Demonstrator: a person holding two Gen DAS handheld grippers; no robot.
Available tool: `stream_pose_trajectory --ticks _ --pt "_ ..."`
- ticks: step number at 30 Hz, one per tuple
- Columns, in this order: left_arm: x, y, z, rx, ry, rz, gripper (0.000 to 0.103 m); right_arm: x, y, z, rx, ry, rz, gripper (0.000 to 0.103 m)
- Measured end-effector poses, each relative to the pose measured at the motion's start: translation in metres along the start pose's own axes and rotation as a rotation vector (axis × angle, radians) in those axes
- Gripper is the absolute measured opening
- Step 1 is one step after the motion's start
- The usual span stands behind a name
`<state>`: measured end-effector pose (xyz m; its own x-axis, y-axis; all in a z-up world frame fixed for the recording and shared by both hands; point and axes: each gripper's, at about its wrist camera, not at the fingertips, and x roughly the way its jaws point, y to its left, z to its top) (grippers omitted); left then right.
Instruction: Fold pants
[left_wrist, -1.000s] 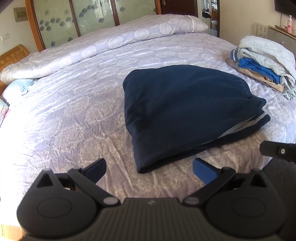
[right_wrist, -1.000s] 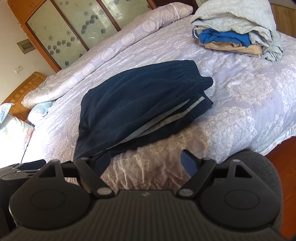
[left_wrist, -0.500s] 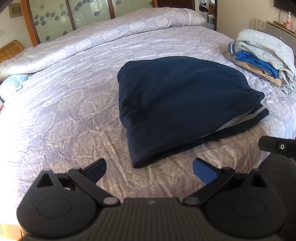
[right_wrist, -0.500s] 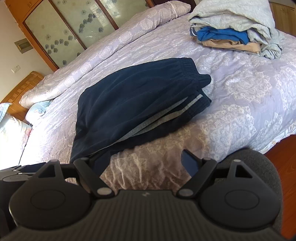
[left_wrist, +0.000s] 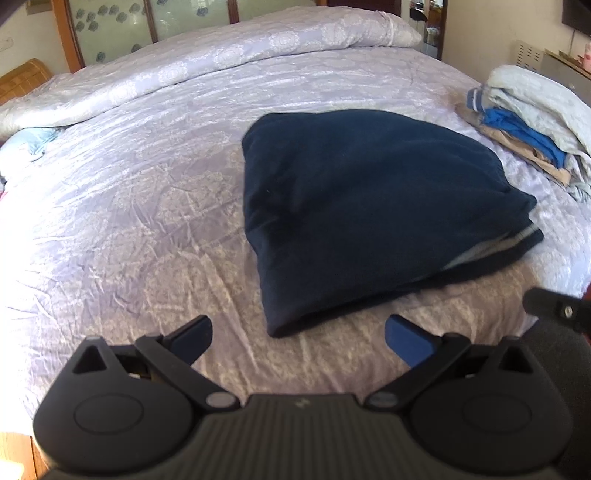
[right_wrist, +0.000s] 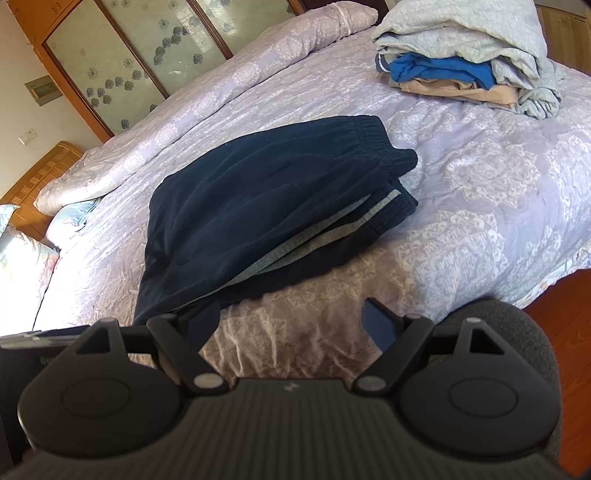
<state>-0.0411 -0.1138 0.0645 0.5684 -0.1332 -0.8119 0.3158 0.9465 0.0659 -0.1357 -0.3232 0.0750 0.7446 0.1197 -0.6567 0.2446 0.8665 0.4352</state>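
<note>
the folded navy fleece pants with a grey side stripe (left_wrist: 362, 206) lie on the lilac patterned bedspread (left_wrist: 129, 221), just ahead of both claws — left gripper (left_wrist: 297, 334) and right gripper (right_wrist: 291, 321) spread wide, holding nothing.

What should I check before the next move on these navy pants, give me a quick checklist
1. Left gripper open and empty: ok.
2. Right gripper open and empty: ok.
3. Navy pants lie folded on the bedspread, apart from both grippers: ok.
4. Layers line up: not ok, the grey-striped lower layer sticks out along the near edge.
5. Space around the pants: ok, the clothes pile sits apart on the far right.
6. Underside lies flat: cannot tell, hidden.
</note>
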Motion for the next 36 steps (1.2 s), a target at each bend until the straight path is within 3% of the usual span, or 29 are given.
stream_pose_trajectory --ticks 10,23,27,32,36 --pt "0.009 0.015 0.003 -0.069 0.041 0.016 0.103 0.003 -0.009 0.002 0.033 0.003 -0.025 0.086" --pt "0.011 0.011 -0.002 -0.044 0.035 0.039 0.103 0.007 -0.012 0.002 0.037 0.021 -0.027 0.086" --pt "0.009 0.016 -0.005 -0.079 0.035 -0.017 0.103 0.005 -0.014 0.004 0.037 0.006 -0.035 0.086" --pt "0.003 0.032 -0.019 -0.199 0.059 -0.115 0.102 -0.003 -0.019 0.011 0.025 -0.055 -0.054 0.086" --pt "-0.004 0.034 -0.021 -0.206 0.030 -0.123 0.092 -0.002 -0.033 0.030 0.050 -0.071 -0.023 0.086"
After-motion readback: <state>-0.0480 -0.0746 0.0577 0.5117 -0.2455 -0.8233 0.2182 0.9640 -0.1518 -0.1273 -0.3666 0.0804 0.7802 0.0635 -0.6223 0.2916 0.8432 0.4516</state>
